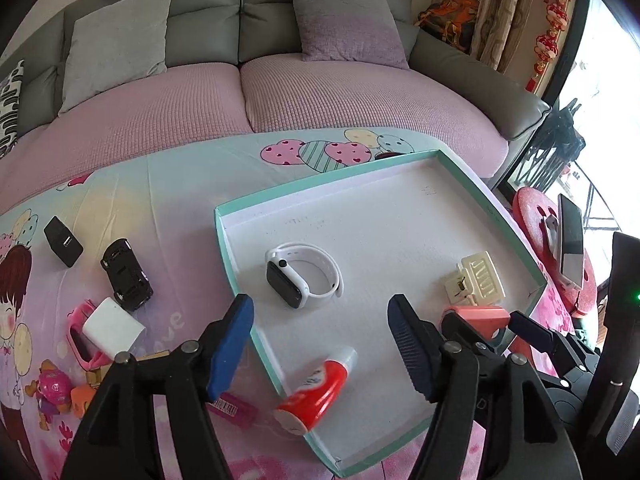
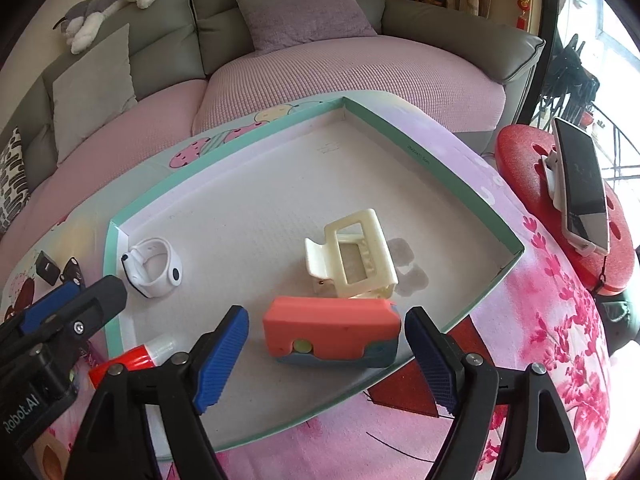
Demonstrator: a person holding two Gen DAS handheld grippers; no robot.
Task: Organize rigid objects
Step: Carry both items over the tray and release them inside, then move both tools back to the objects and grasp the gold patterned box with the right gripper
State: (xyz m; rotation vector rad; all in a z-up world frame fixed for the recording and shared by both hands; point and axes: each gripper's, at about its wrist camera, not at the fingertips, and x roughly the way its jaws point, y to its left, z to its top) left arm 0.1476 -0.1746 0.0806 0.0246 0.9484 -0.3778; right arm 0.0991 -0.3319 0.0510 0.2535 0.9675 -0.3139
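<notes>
A shallow white tray with a teal rim lies on the cartoon-print cloth. Inside it are a white smartwatch, a cream hair claw clip and a coral block with a grey-blue base. A red tube with a clear cap lies across the tray's near left rim. My left gripper stands open over the tube, its pads clear of it. My right gripper is open with the coral block between its fingers, untouched.
Left of the tray lie a black charger, a black toy car, a white adapter, a pink watch and a pink toy figure. A phone on a stand sits on a red stool at the right. A sofa runs behind.
</notes>
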